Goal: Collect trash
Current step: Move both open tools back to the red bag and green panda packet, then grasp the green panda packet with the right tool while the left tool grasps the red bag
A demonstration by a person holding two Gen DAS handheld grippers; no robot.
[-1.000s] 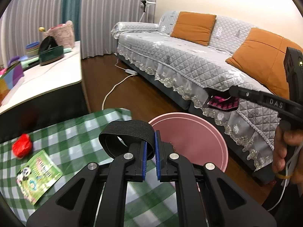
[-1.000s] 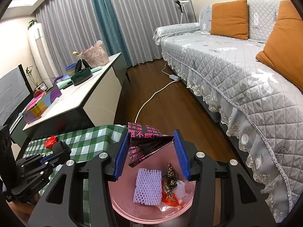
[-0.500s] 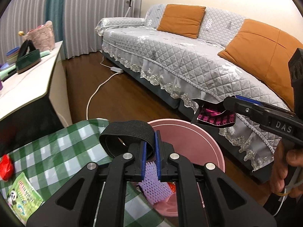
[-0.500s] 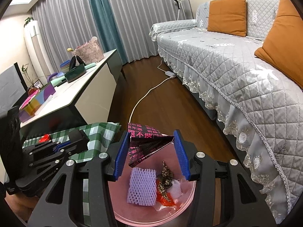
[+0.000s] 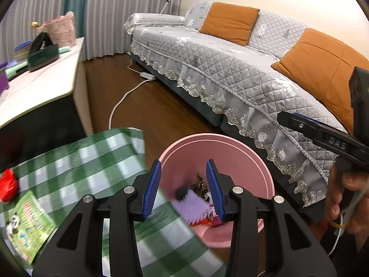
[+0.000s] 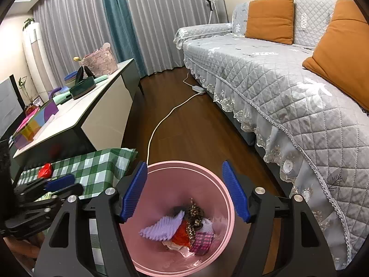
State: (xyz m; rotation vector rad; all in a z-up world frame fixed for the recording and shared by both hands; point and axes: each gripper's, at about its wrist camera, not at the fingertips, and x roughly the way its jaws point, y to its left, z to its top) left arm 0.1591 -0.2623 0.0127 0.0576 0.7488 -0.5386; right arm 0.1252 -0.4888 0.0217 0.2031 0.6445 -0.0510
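Both grippers hang over the round pink plastic bin (image 6: 184, 207), which sits on the dark wood floor at the bottom centre of each view. The left gripper (image 5: 183, 184) has just been opening; its blue ribbed pads stand apart with nothing between them, only the bin's contents showing through the gap. The right gripper (image 6: 185, 191) has also just been opening, and its jaws now stand wide and empty over the bin's mouth. In the left wrist view it (image 5: 297, 122) reaches in from the right edge, held by a hand (image 5: 346, 198).

Inside the bin lie a lilac foam fruit net (image 6: 161, 228), an orange-red scrap (image 6: 182, 235), a brown and gold crumpled wrapper (image 6: 194, 217) and a pink and black printed packet (image 6: 203, 241).

To the bin's left is a table with a green and white checked cloth (image 5: 69, 161). At the far left of the left wrist view a crumpled red wrapper (image 5: 8, 184) and a green snack packet with a panda print (image 5: 25, 226) lie on the cloth, well apart from the bin.

Behind, at upper left, a low white-topped cabinet (image 6: 101, 106) carries a dark green tray (image 6: 81, 87) and a pink woven basket (image 6: 99, 62). A white power cable (image 6: 166, 117) runs across the floor between the cabinet and the grey quilted sofa (image 6: 288, 87) with orange cushions (image 6: 269, 18), which fills the right side just beside the bin.
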